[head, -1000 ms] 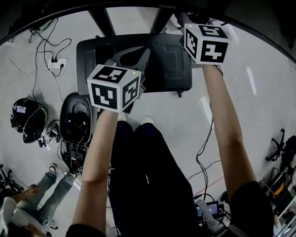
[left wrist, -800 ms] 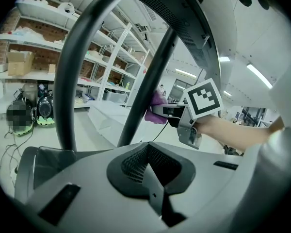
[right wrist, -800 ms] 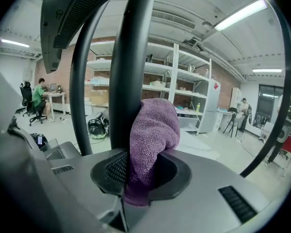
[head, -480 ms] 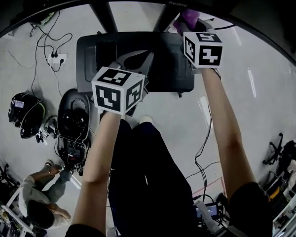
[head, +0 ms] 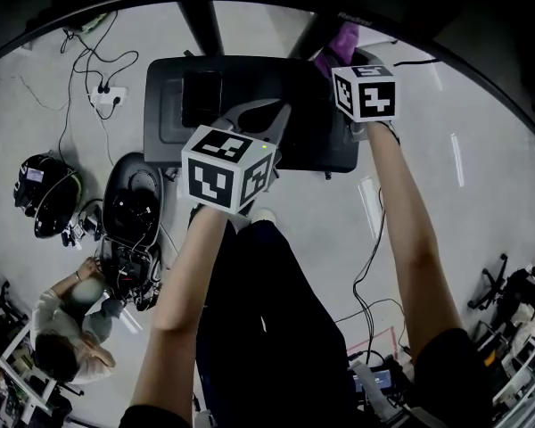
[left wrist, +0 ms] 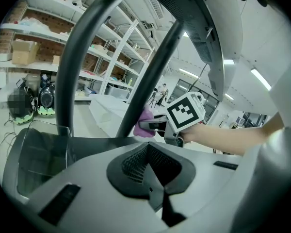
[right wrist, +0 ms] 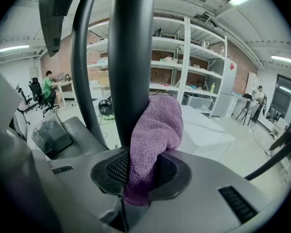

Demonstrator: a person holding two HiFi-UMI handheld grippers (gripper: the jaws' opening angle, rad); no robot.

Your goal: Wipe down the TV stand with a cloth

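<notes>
Purple fuzzy microfibre cloth (right wrist: 153, 144) clamped in right claw (right wrist: 138, 198), bunched end just ahead of the claw & pressed vs the side of the dark round upright pole (right wrist: 131, 57) of the TV stand (head: 321, 141). Pole's long axis up & away, tilted, so prob. calls for strokes along it, not across. Right hand nearer by far. Left claw (left wrist: 154, 186) clenched on nothing, over the flat dark base plate (head: 174, 96), well apart from cloth. No telling whether base plate wiped yet.

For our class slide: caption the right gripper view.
Clamped purple cloth pressed against the TV stand's dark upright post.
</notes>
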